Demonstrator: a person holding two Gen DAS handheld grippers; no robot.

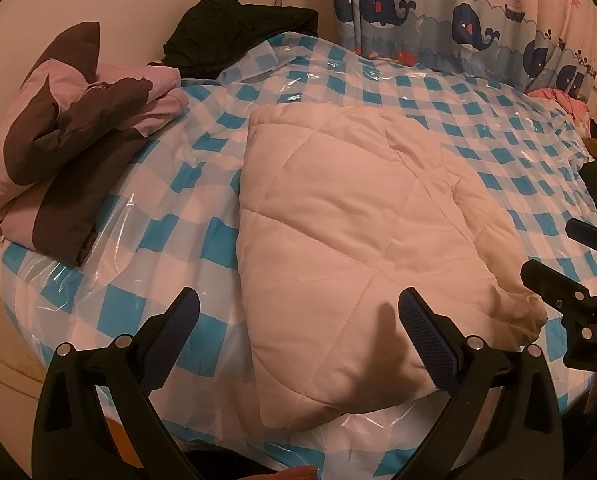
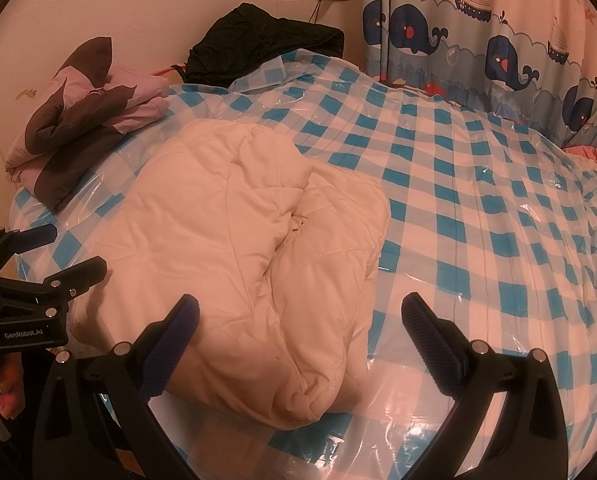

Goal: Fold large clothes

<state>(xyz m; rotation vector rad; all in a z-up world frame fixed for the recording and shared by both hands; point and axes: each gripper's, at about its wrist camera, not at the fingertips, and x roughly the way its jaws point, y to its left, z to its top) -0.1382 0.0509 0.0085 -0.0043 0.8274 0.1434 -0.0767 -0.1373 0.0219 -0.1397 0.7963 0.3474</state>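
Left tongs: the left tongs (image 1: 298, 334) stood spread wide with nothing between the pads, hanging just above the near edge of the quilted coat.
Right tongs: the right tongs (image 2: 298, 338) were likewise spread and empty, poised over the near, rolled end of the same garment.
Garment: the cream quilted coat (image 1: 338, 216) lay already doubled over into a thick bundle, straight ahead of both tongs and partly between their fingers, resting on the checked cover (image 2: 478, 208).
Handling: it looked soft, puffy and light for its bulk; I judged it would sag and spring back open rather than keep a crease, and its smooth shell could slip off the pads.
Surface: the cover wore a glossy clear plastic film, so I expected the bundle to slide when pushed instead of staying put.
Where to grip: the best holds seemed to be the stitched seams and the firm near corners, one for each tongs, taking a deep bite through all the layers rather than pinching the outer skin alone.
Avoid: the loose wrinkled corner (image 1: 526, 312) ahead and right of the left tongs looked likely to pull out of the fold.
Neighbours: a purple and brown folded jacket (image 1: 58, 152) lay far ahead to the left, and a black garment (image 2: 266, 40) beyond it, both well apart.
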